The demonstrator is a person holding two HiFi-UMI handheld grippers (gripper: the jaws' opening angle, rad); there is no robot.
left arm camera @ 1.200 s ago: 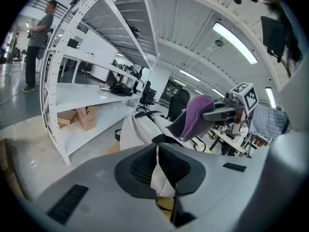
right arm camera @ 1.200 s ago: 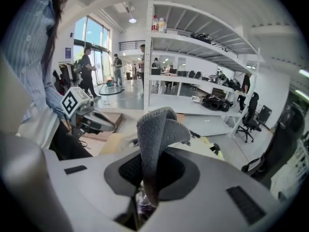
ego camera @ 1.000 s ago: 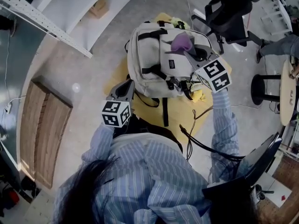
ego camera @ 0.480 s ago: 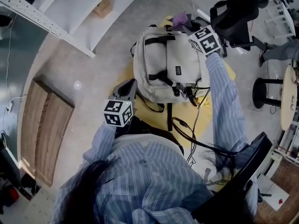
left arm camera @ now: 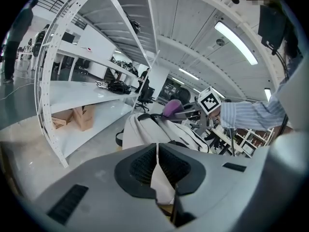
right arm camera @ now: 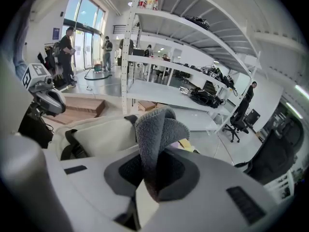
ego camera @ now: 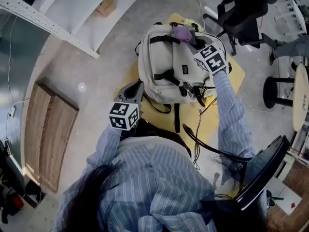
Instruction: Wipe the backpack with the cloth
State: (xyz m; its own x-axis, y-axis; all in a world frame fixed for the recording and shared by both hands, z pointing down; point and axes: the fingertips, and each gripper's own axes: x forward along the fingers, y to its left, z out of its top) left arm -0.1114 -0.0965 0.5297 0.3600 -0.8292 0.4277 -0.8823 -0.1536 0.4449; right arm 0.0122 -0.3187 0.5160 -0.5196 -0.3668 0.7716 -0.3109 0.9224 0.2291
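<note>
A beige backpack (ego camera: 174,64) with black straps lies on a yellow table (ego camera: 231,79); it also shows in the right gripper view (right arm camera: 96,134) and the left gripper view (left arm camera: 145,129). My right gripper (ego camera: 187,36) hovers over the backpack's far end, shut on a purple-grey cloth (ego camera: 180,32). In its own view the cloth (right arm camera: 157,129) sticks up folded between the jaws of the right gripper (right arm camera: 153,161). My left gripper (ego camera: 136,87) sits at the backpack's near left edge. Its jaws are together in its own view (left arm camera: 157,151), with nothing seen between them.
Black cables (ego camera: 200,139) trail from the backpack's near side off the table. A black office chair (ego camera: 241,13) and a stool (ego camera: 275,93) stand to the right. White shelving (ego camera: 48,18) and a wooden board (ego camera: 46,139) are on the left.
The right gripper carried the cloth from the backpack's front pocket up to its far end, then came back a little toward me. The left gripper stayed put.
</note>
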